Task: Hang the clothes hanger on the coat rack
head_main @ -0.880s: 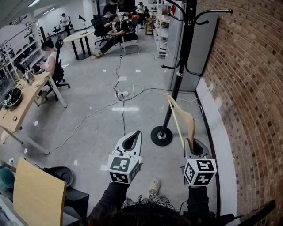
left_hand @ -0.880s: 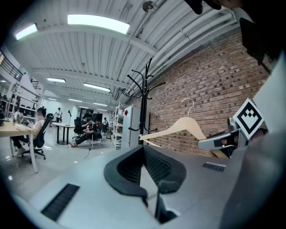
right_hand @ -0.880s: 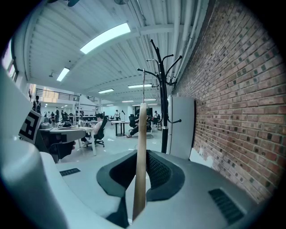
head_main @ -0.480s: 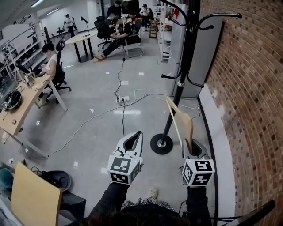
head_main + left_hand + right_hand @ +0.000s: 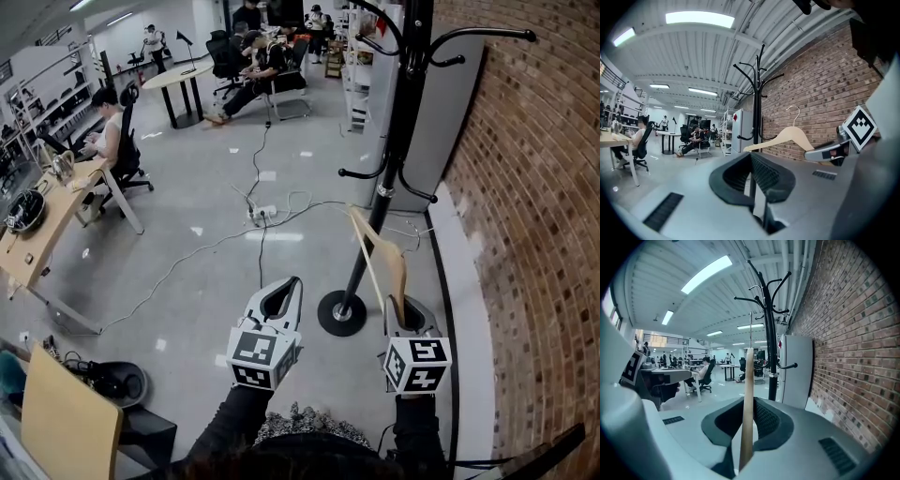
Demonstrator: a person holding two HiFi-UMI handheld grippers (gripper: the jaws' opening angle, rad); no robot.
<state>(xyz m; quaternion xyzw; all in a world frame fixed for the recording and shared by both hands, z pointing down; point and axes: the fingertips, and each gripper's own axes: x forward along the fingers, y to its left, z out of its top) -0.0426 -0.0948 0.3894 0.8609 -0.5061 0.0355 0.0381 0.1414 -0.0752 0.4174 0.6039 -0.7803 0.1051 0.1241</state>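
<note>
A pale wooden clothes hanger with a metal hook stands upright in my right gripper, whose jaws are shut on its lower end. In the right gripper view the hanger runs edge-on up between the jaws of the right gripper. The black coat rack rises just ahead, its round base on the floor between the grippers. Its curved hooks spread well above the hanger. My left gripper is shut and holds nothing. From the left gripper view, the hanger shows side-on before the rack.
A brick wall runs along the right, with a grey cabinet behind the rack. Cables and a power strip lie on the floor. Desks with seated people stand left and back. A wooden chair back is at lower left.
The rack and wall have drawn a little closer and shifted right in the head view. Both grippers keep their pose, and the hanger stays clamped in the right one.
</note>
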